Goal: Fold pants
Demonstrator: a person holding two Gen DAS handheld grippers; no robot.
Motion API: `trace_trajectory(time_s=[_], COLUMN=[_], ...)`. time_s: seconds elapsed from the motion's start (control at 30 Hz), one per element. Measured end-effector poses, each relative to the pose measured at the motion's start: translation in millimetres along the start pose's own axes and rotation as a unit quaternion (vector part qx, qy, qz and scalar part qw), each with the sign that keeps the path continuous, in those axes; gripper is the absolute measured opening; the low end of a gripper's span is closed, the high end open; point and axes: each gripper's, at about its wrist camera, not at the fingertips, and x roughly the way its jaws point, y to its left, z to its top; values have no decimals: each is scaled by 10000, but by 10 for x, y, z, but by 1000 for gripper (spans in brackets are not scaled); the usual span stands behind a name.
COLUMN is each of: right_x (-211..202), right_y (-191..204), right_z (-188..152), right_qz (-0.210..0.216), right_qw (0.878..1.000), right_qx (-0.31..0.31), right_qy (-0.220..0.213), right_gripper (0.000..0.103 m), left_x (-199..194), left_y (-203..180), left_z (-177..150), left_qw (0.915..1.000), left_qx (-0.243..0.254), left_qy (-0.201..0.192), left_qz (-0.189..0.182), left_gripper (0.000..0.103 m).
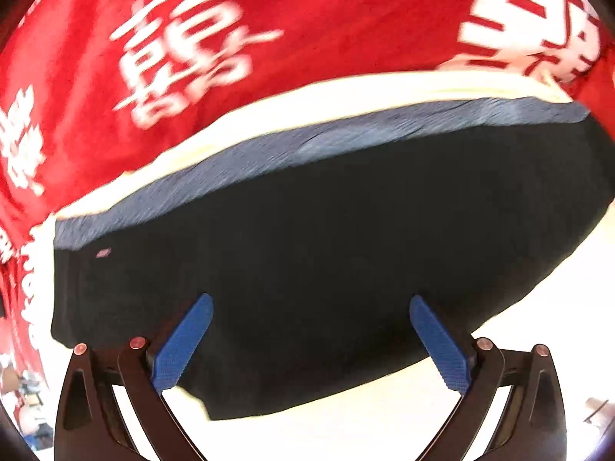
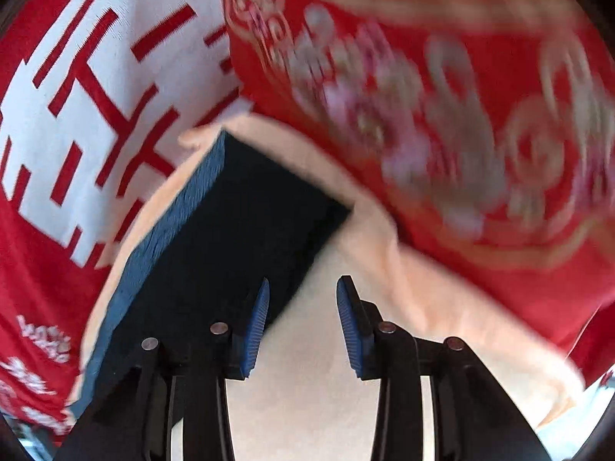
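- Pants (image 1: 307, 269) lie folded, dark, on pale desk (image 1: 346, 434).
- Left claw (image 1: 311, 342) released wide above them; right claw (image 2: 301, 322) released, empty.
- Likely next: regrip an edge.

Dark navy pants (image 1: 326, 253), folded flat, ribbed blue waistband (image 1: 307, 146) (lighter than the legs), lying on cream surface

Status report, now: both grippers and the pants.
Left gripper open wide, empty, above the pants. Right gripper open, empty, beside their corner. Pants folded dark on the cream surface. Nothing in the way.
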Motion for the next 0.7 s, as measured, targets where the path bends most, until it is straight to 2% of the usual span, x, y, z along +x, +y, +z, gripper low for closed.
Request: trace_trajectory(time_s=[0.03, 0.07, 0.17, 0.3, 0.37, 0.53, 0.7], right_x=[-21, -34, -7, 272, 295, 132, -7], right_y=[38, 108, 243, 240, 167, 158, 48], right_z=[41, 87, 157, 161, 135, 4, -287], right_qz=[-45, -70, -127, -452, -315, -414, 135], right_qw=[9999, 9995, 9965, 9915, 9930, 9917, 9951], right_qx=[-90, -286, -810, -1201, -1120, -1183, -742], right_qy=[-79, -147, -145, 203, 191, 273, 635], right_gripper=[25, 19, 19, 16, 16, 23, 28], left_x=[6, 21, 115, 278, 311, 365, 367], left_y=[-93, -196, -483, -723, -713, -682, -718], left_z=[56, 121, 271, 292, 279, 245, 236], left_qw=[10000, 9999, 9995, 9996, 9996, 9991, 9994], left_qx=[4, -20, -26, 116, 32, -4, 76], left_qy=[-3, -7, 38, 191, 166, 208, 143], left_qz=[-54, -123, -312, -195, -234, -380, -302], left_gripper=[103, 103, 103, 103, 103, 103, 103])
